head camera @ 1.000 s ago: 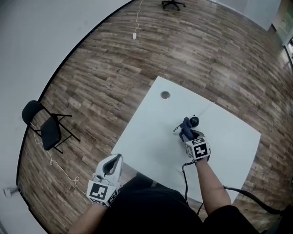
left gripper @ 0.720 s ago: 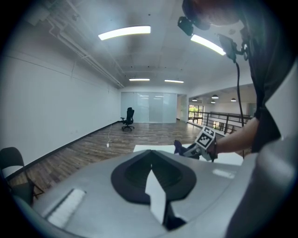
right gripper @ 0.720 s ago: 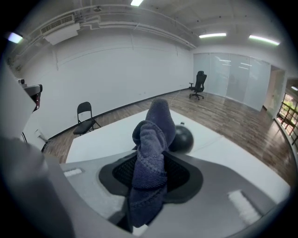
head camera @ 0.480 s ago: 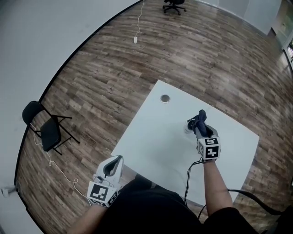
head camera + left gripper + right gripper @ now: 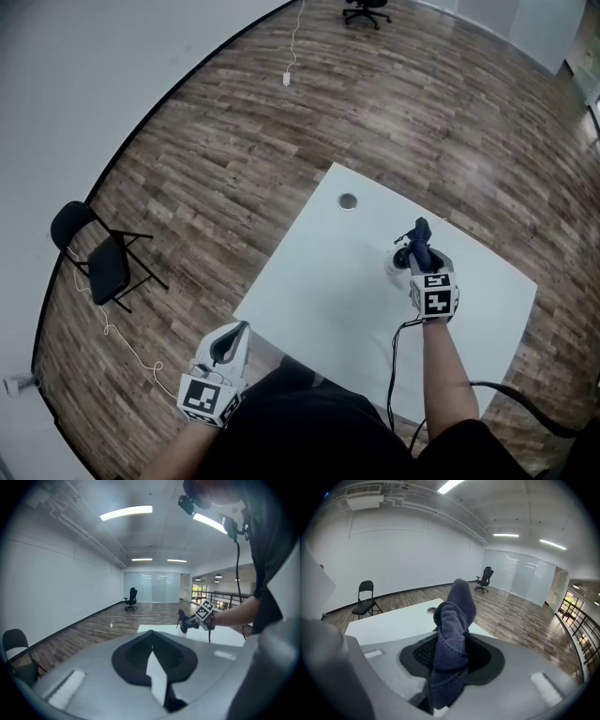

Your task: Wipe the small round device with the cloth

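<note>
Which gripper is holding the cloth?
The right gripper, over the table: it pinches the dark blue cloth. The left gripper, off the table's near edge, is shut on nothing.

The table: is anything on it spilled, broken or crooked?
Nothing stands out. The white table shows no spill, and the right gripper just holds the bunched cloth by the small round device.

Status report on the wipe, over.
Left gripper shut, empty, off the table. Right gripper shut on cloth, beside small round device; contact unclear. Nothing in the way.
</note>
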### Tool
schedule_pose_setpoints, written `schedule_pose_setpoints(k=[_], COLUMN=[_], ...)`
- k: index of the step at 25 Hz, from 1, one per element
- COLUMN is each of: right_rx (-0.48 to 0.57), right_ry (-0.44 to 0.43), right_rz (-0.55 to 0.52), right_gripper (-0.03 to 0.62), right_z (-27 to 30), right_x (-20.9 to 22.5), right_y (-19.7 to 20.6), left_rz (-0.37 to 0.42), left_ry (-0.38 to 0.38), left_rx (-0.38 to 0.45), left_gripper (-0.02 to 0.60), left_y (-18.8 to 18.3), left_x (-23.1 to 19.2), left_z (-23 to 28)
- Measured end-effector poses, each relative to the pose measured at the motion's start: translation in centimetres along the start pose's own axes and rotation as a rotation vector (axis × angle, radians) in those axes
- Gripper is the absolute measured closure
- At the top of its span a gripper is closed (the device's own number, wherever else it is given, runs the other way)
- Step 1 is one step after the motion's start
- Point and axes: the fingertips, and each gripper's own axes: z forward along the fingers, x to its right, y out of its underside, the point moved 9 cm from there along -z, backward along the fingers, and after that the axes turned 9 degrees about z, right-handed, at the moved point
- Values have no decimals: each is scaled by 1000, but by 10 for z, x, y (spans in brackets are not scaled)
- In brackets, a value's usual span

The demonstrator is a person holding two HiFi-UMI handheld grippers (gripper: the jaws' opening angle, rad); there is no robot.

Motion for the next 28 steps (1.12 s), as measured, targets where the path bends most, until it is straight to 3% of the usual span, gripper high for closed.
schedule_pose_setpoints(k=[13, 19, 22, 25, 28], right_rx=[-38, -29, -40, -102, -199], right_ry=[-37, -93, -126, -173, -212], right_rz=[-240, -181, -220, -205, -91], right_gripper=[457, 457, 457, 457, 457], right_z=[2, 10, 13, 21, 28], right_x=[-39, -50, -61, -71, -69], right_y=[-6, 1, 0, 13, 43], left_rz=[-45, -61, -59, -56, -48], left_ry=[-46, -47, -43, -43, -37], left_rx=[-13, 3, -7, -5, -6], left_gripper=[577, 578, 577, 578, 578], left_y=[8, 12, 12, 10, 10], left_x=[-1, -1, -1, -1, 0], left_z=[-7, -10, -11, -11, -11])
